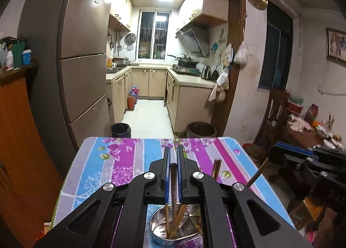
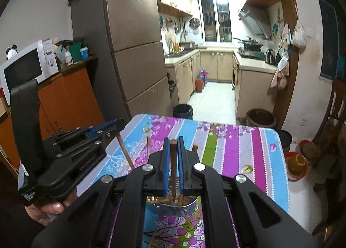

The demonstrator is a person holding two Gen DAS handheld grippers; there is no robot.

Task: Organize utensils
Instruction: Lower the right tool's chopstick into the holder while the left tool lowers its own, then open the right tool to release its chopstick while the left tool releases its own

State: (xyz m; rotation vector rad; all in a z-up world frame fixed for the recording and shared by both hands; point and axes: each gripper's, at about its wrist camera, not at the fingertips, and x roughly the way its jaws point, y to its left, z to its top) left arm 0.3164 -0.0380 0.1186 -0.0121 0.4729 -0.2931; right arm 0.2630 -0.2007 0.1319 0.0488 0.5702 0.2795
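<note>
Steel, perforated and round, the utensil holder (image 1: 173,226) stands near the front edge of the table under its floral striped cloth (image 1: 121,157), already bristling with wooden chopsticks (image 1: 180,218). Directly above it, the left gripper (image 1: 173,157) is clenched on a dark brown chopstick (image 1: 173,183), which hangs point-down between the blue pads with its tip among the sticks inside the holder. The right gripper (image 2: 173,150), just to the right of it, pinches a second dark chopstick (image 2: 173,170) the same way over the holder (image 2: 173,204), whose far rim shows under its fingers.

Both sticks appear to be in the last stretch of being dropped in. To do it well, keep each stick near upright, aim for a gap between the ones already standing, and lower until the tip is well below the rim before letting go, so nothing tips out or jams. Release one hand at a time to keep the two tools from bumping. A few more chopsticks (image 1: 217,169) seem to lie on the cloth toward the right edge, though the black frame hides most of them
</note>
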